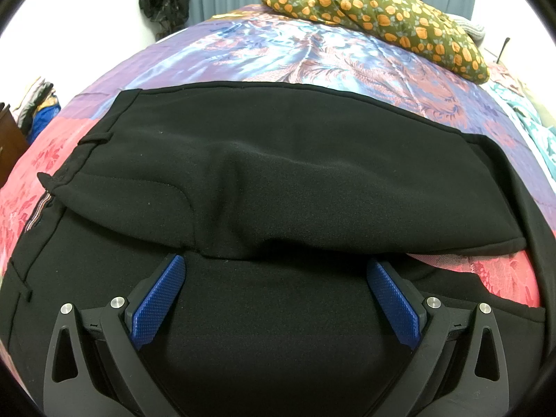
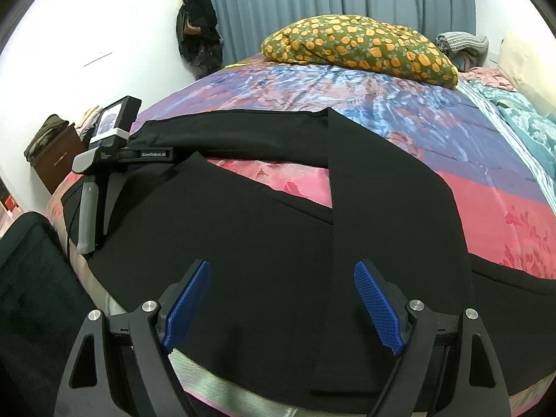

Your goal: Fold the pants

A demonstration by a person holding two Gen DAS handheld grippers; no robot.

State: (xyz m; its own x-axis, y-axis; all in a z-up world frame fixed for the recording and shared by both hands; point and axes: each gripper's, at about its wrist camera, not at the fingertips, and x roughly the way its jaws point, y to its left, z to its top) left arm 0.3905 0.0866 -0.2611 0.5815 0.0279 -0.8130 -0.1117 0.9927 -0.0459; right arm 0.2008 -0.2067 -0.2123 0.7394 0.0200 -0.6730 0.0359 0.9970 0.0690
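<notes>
Black pants (image 1: pixel 278 173) lie spread on a bed with a pink, purple and blue cover. In the left wrist view the waistband end, with a belt loop and zipper at the left, is folded over a lower layer. My left gripper (image 1: pixel 274 267) stands open just above the black cloth, its blue pads (image 1: pixel 156 299) apart with nothing pinched. In the right wrist view the pants (image 2: pixel 260 243) show two legs, one lapped over the other with a strip of bedcover between. My right gripper (image 2: pixel 281 271) is open over the cloth near the bed's front edge. The left gripper's body (image 2: pixel 104 160) rests at the far left.
An olive pillow with orange flowers (image 2: pixel 361 48) lies at the head of the bed (image 2: pixel 486 208). Teal and pink bedding (image 2: pixel 514 114) is bunched at the right. Dark clothes hang on the wall (image 2: pixel 198 31) by grey curtains. A brown cabinet (image 2: pixel 55 163) stands left of the bed.
</notes>
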